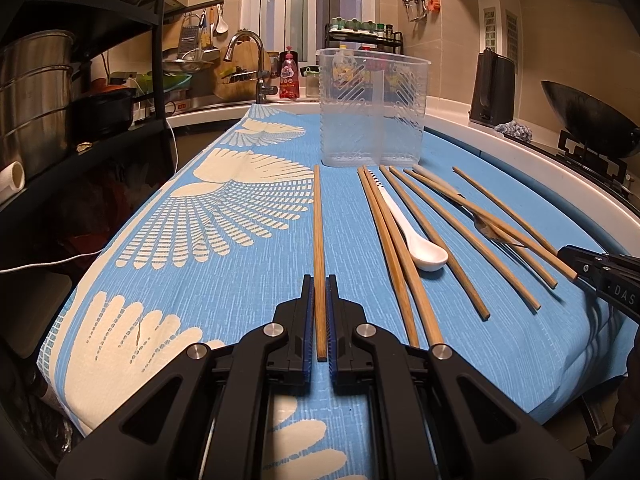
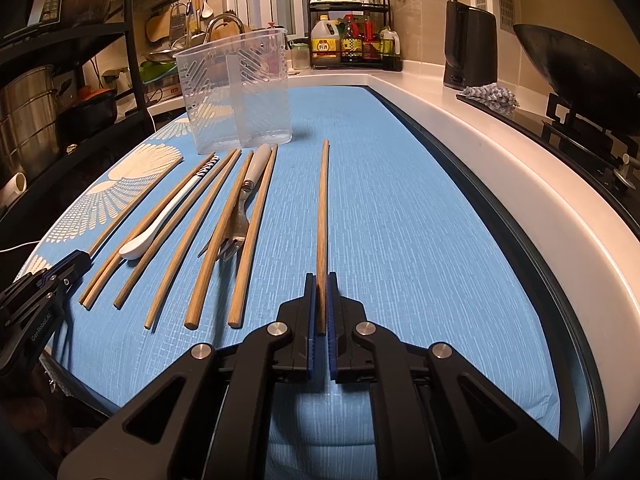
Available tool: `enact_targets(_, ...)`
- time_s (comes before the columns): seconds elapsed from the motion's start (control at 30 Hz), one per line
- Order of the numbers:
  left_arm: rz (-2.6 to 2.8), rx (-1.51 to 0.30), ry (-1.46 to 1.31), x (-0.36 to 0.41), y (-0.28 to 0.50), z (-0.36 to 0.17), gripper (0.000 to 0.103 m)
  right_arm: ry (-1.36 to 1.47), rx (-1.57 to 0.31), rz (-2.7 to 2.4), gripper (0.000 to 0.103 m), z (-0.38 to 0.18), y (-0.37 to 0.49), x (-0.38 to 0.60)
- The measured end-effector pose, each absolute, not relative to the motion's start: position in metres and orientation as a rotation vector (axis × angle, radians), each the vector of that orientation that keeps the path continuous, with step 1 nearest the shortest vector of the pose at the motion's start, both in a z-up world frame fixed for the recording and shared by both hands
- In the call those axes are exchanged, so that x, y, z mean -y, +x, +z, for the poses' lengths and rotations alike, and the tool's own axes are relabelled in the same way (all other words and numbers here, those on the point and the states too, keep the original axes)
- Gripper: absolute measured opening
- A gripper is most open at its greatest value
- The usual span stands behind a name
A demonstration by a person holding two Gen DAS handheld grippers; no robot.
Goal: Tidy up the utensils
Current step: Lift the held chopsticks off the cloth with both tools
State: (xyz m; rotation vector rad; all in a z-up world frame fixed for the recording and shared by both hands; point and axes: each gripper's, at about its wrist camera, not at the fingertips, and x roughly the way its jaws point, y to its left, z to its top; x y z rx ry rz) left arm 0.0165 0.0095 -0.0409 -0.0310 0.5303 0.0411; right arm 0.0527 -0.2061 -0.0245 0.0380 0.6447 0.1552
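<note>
A blue cloth printed with cream fan-shaped feather patterns covers the table, whose white rim curves round the far and right edges. At the far end of the cloth stands a clear plastic utensil holder, upright and divided into two compartments. Just in front of it lie loose wooden chopsticks in a rough row, with a white ceramic spoon and a metal fork among them. The left gripper is closed on one chopstick, which points toward the holder. The right gripper is likewise closed on a single chopstick, set apart from the row on bare cloth. Beyond the table are a sink faucet, a black shelf rack holding steel pots, a spice rack with bottles, a dark kettle and a wok on a stove.
</note>
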Motion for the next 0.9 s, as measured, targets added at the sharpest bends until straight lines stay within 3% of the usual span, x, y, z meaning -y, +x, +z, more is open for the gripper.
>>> enact_targets(0.47, 0.04, -0.513, -0.013, -0.008, 0.015, -0.035, 0.006, 0.042, -0.622, 0.158, 0.005, -0.018, 0.047, 0.208)
enact_targets(0.9, 0.023, -0.399, 0.025, -0.004, -0.005, 0.001, 0.006, 0.053, -0.507, 0.171, 0.005, 0.034, 0.033, 0.214)
